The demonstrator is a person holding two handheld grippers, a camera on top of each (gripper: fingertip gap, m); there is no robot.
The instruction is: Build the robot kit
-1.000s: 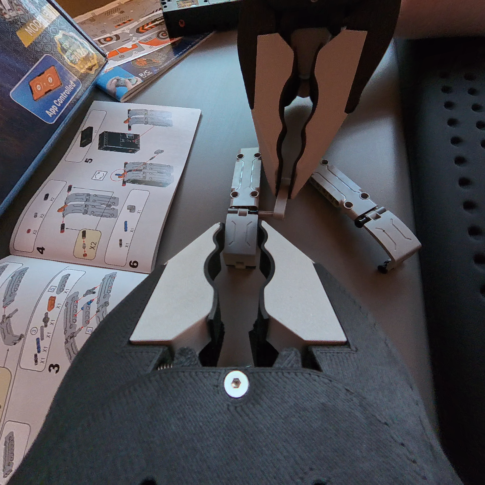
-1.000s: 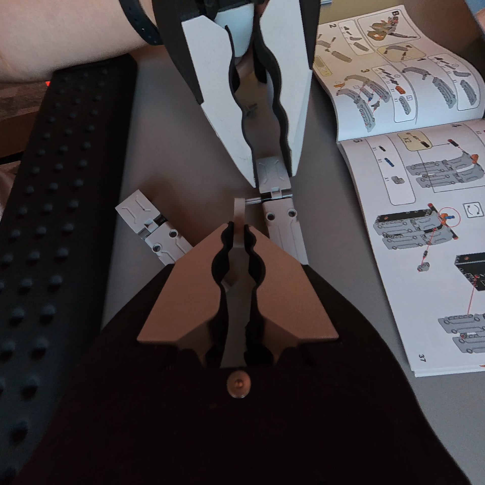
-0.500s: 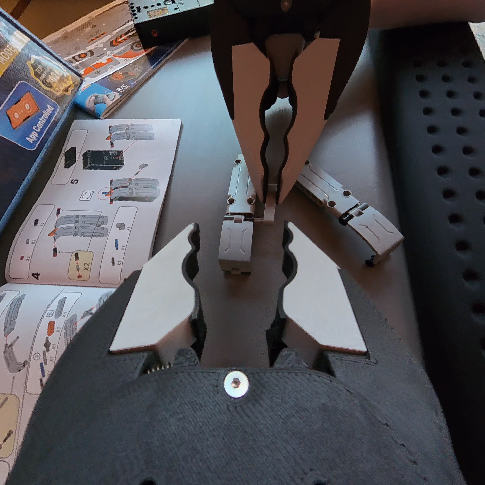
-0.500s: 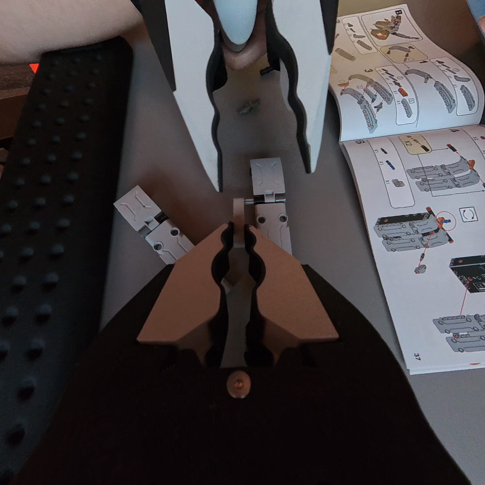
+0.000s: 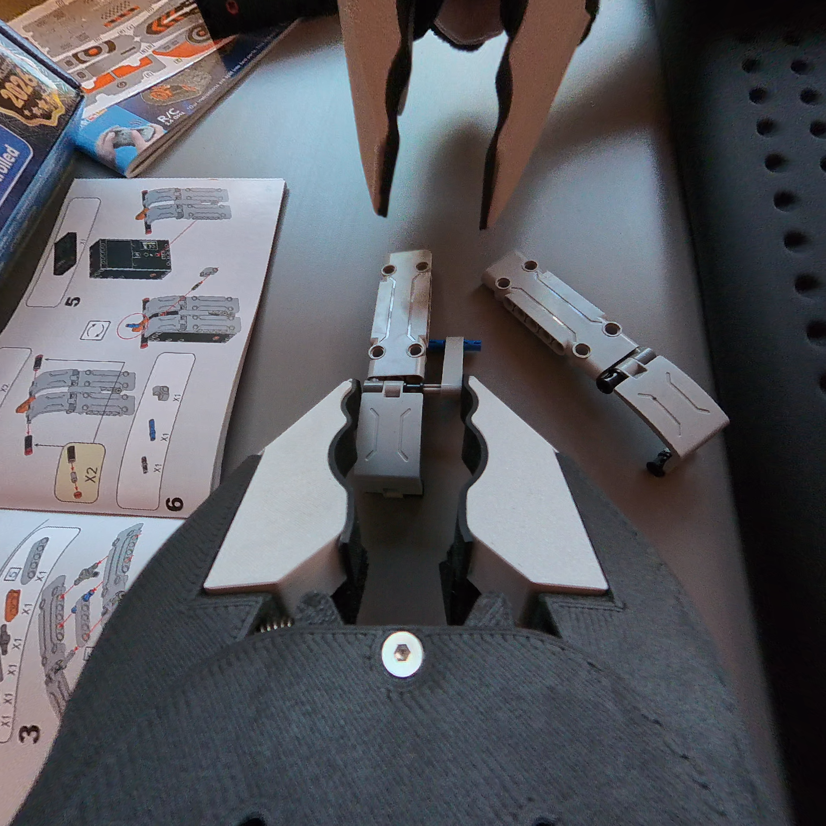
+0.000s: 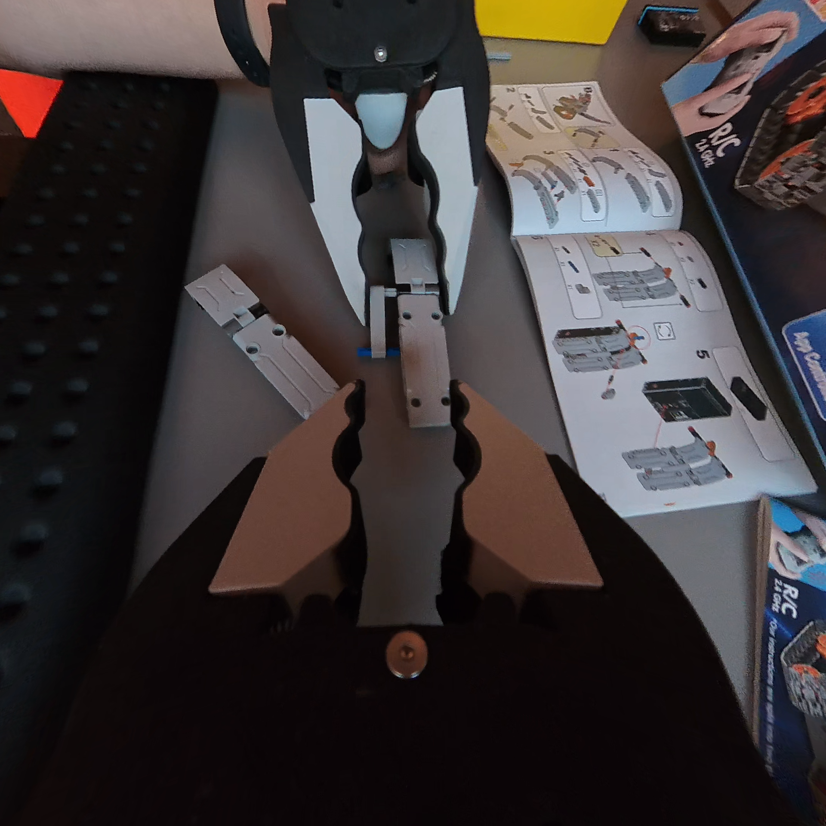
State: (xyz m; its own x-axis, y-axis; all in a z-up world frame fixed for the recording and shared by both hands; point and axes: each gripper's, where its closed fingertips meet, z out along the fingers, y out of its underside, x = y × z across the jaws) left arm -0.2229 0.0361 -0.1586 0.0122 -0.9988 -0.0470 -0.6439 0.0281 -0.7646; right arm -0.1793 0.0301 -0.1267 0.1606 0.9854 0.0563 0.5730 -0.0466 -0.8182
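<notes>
Your left hand-held gripper [image 5: 409, 389] is straddling the grey hinged plastic brick panel [image 5: 398, 380] lying on the grey counter [image 5: 313, 134], jaws parted, gripping nothing. Your right hand-held gripper [image 6: 406, 386] is hovering open and empty beside its far end.

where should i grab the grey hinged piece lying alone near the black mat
Probably best on the long flat section of the second grey hinged piece, fingers closing across its narrow width from above. It lies flat on the table with both long edges free. The hinge and curved end look less stable. The open right gripper is nearer; the open left gripper straddles the other piece.
</notes>
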